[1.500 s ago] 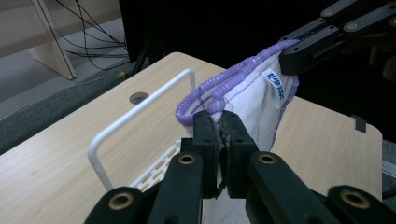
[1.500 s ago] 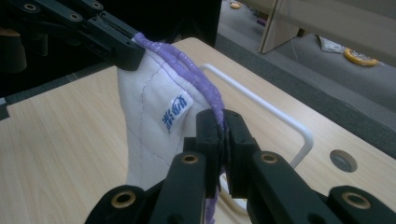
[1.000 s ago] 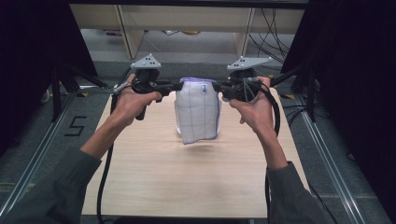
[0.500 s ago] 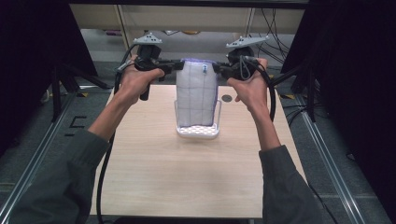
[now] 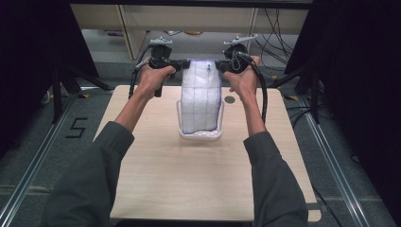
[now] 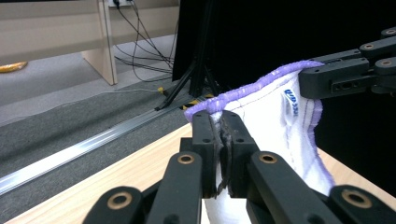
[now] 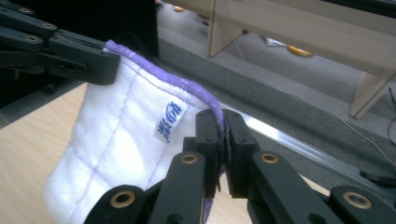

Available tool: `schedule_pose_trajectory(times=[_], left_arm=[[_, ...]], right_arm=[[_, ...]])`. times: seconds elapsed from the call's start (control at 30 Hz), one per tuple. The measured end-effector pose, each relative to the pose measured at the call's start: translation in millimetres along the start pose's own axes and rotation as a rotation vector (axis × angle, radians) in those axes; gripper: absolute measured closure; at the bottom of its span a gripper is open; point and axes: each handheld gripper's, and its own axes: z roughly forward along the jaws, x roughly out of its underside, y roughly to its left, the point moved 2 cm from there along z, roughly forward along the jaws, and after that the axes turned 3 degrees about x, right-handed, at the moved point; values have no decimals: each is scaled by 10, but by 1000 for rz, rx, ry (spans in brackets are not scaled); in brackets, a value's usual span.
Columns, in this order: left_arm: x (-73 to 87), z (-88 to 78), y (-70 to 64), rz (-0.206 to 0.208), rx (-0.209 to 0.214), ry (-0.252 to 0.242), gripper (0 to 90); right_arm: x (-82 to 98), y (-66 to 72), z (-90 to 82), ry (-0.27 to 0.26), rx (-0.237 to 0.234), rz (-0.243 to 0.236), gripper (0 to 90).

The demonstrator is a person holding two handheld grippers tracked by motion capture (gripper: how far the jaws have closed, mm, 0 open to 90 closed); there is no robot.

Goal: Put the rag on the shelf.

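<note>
- Your left tongs [image 5: 182, 65] pinch one top corner of the white cloth [image 5: 201, 97].
- Your right tongs [image 5: 220, 66] pinch the other corner.
- It hangs between them; its lower end touches the surface [image 5: 156, 179].

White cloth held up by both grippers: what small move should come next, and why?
Probably draw the cloth toward the person while lowering it. The left gripper and right gripper pinch its top corners, and its lower edge already rests on the table, so it would lay out flat.
</note>
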Motion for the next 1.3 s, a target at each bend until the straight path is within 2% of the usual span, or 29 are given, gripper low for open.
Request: schedule_pose_trajectory(times=[0.2,0.23,0.27,0.37,0.5,0.6,0.7,0.77,0.8,0.9,0.97,1.03,1.07,1.13,1.3], left_arm=[[122,147,105,-15,-23,34,847],[152,174,120,-12,-30,43,847],[175,195,130,-11,-30,53,847],[270,265,159,-8,-38,78,847],[391,334,157,-12,-38,131,841],[486,365,158,-2,-42,161,841],[554,377,185,-25,-38,169,840],[604,389,193,-30,-37,191,836],[619,387,203,-27,-36,204,831],[654,388,221,-43,-55,198,795],[667,386,223,-41,-52,201,759],[671,376,223,-51,-53,205,701],[667,372,220,-63,-59,191,643],[656,338,228,-57,-51,192,640],[642,238,267,-58,-56,183,601]], right_arm=[[77,-35,247,51,16,30,861],[93,-32,262,73,22,51,860],[118,-50,311,73,19,37,860],[188,-57,397,101,26,38,859],[319,-61,516,152,33,62,855],[408,-38,583,179,29,46,850],[480,-29,640,214,24,53,839],[513,-40,674,216,18,57,827],[534,-39,688,234,15,63,820],[577,-45,722,251,16,52,801],[606,-42,739,258,16,55,775],[620,-41,744,267,17,53,757],[620,-41,743,264,20,54,741],[600,-38,729,250,30,76,682],[587,-65,678,241,39,79,628]])
